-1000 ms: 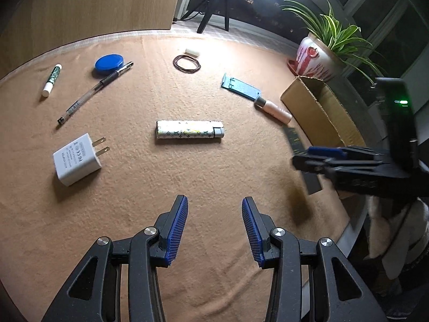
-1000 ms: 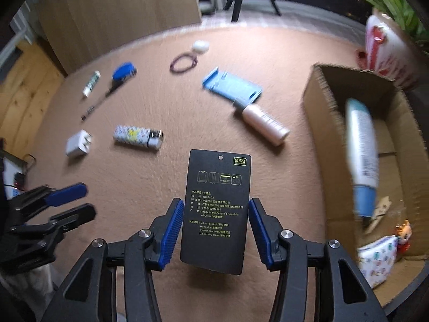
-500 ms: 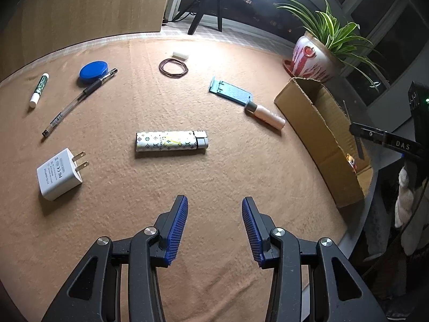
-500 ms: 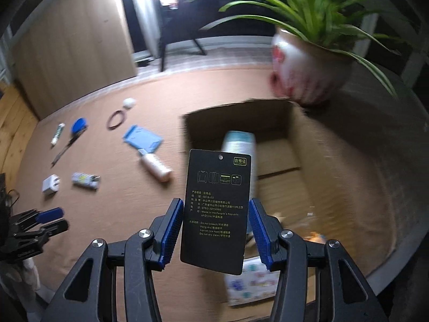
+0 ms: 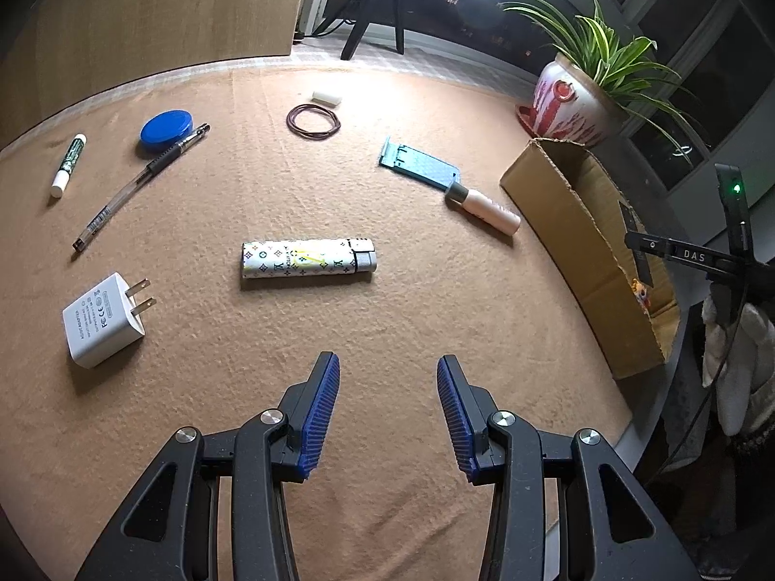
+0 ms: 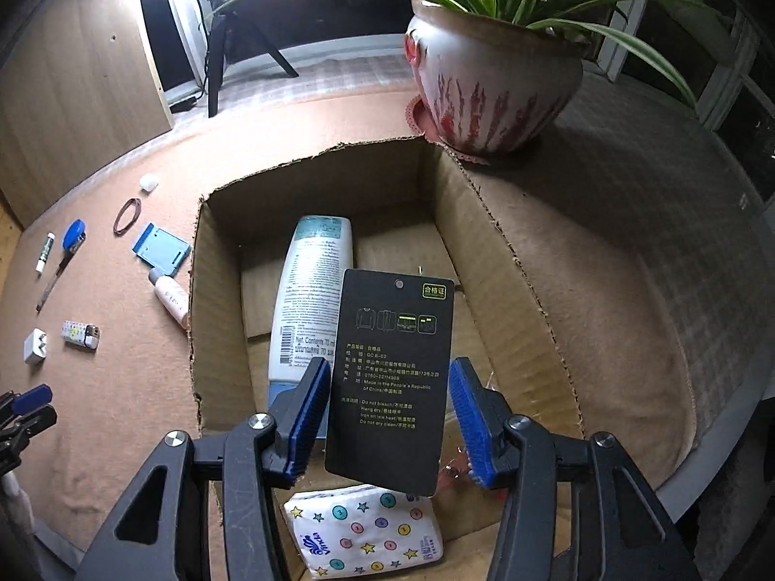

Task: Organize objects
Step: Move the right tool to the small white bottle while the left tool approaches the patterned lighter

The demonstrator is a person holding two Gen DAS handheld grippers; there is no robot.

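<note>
My right gripper (image 6: pixel 390 416) is over the open cardboard box (image 6: pixel 218 300) with a black clothing tag (image 6: pixel 392 377) between its jaws; the tag tilts and the jaws stand a little wider than it, so the grip is unclear. In the box lie a white tube (image 6: pixel 310 290) and a tissue pack (image 6: pixel 363 532). My left gripper (image 5: pixel 387 411) is open and empty above the tan cloth. Ahead of it lie a patterned lighter (image 5: pixel 307 259), a white charger (image 5: pixel 101 319), a pen (image 5: pixel 140 184), a blue lid (image 5: pixel 167 129), a marker (image 5: pixel 68 164), a rubber band (image 5: pixel 312 120), a blue card (image 5: pixel 419 167) and a small pink bottle (image 5: pixel 484 208).
A potted plant (image 6: pixel 489 82) stands behind the box (image 5: pixel 581 242) at the table's right edge. A white eraser (image 5: pixel 327 97) lies at the far side. A wooden panel (image 5: pixel 145 5) stands beyond the table.
My right gripper carried the tag from over the cloth to above the box and lower into it. The tag now tilts between slightly wider jaws. The left gripper barely moved.
</note>
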